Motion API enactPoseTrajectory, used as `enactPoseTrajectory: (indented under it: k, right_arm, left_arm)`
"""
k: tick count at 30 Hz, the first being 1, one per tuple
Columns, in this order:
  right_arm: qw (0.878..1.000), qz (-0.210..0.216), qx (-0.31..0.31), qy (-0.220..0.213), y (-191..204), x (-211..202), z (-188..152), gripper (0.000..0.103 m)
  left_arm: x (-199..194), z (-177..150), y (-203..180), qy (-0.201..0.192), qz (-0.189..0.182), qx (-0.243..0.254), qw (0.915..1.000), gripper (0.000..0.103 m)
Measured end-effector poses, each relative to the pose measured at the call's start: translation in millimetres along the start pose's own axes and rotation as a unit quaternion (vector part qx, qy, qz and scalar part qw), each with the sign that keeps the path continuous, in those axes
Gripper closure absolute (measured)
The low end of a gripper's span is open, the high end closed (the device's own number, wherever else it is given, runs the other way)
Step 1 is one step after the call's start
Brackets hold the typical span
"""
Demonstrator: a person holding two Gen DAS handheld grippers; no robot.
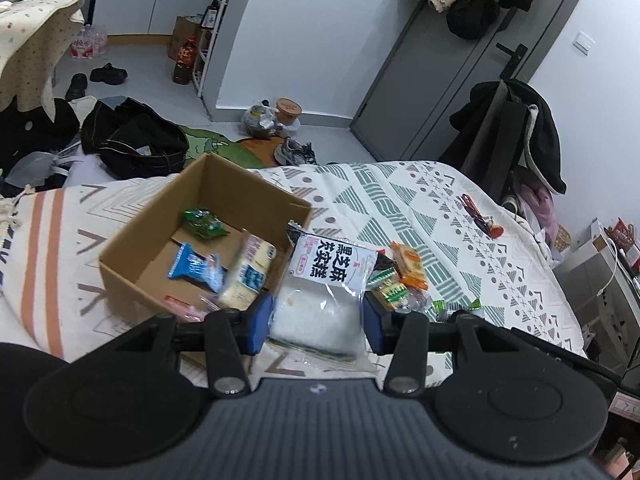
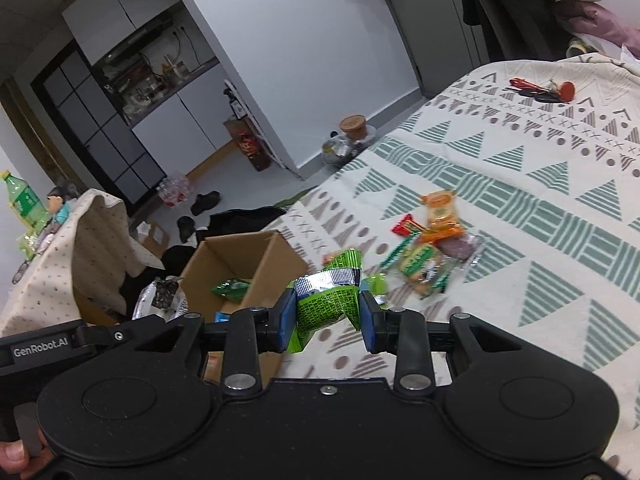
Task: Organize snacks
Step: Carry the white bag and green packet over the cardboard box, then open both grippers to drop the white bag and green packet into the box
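A cardboard box (image 1: 160, 256) is sitting open at centre left of the left wrist view on a patterned bedspread (image 1: 460, 216), already holding a green packet (image 1: 204, 222), a blue packet (image 1: 196, 266) and a pale yellow-and-blue pack (image 1: 250, 270) that is leaning against its near wall. The left gripper (image 1: 318, 318) is closing its blue pads on a large clear bag with a white label of black characters (image 1: 324, 292), which is filling the lower centre of the frame just right of the box. A loose pile of small snacks (image 1: 400, 276) is lying to the right of that bag, orange and green wrappers among them.

In the right wrist view, the right gripper (image 2: 328, 316) is pinching a crumpled green snack packet (image 2: 330, 300) at lower centre, lifted clear of the bedspread, with the box to its left and the remaining pile at centre right. Keys on a red tag (image 2: 540, 89) are resting at upper right.
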State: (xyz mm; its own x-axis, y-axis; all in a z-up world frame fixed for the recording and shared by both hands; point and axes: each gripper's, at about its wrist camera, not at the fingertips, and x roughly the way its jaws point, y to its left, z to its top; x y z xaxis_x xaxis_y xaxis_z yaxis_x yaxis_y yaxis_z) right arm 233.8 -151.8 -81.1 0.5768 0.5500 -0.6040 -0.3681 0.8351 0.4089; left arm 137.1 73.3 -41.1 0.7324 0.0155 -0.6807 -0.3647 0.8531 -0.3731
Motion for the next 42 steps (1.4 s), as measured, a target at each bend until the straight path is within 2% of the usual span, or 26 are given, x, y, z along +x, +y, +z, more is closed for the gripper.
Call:
enactPoseTrajectory:
  k: [23, 37, 42]
  right_arm:
    - [0.998, 0.054, 0.02, 0.01, 53.1, 43.8, -8.6, 0.071]
    - [0.995, 0.092, 0.025, 0.029, 88.4, 85.9, -8.0, 0.071]
    - [0.995, 0.096, 0.031, 0.018, 92.4, 92.1, -6.2, 0.07]
  left_arm:
    - [7.9, 41.8, 85.5, -0.009, 0.03, -0.049, 0.9983, 0.056]
    - [44.2, 51.9, 106.5, 0.025, 0.027, -0.051, 0.998, 0.056]
    - [46.4, 51.7, 104.6, 0.027, 0.032, -0.037, 0.9984, 0.054]
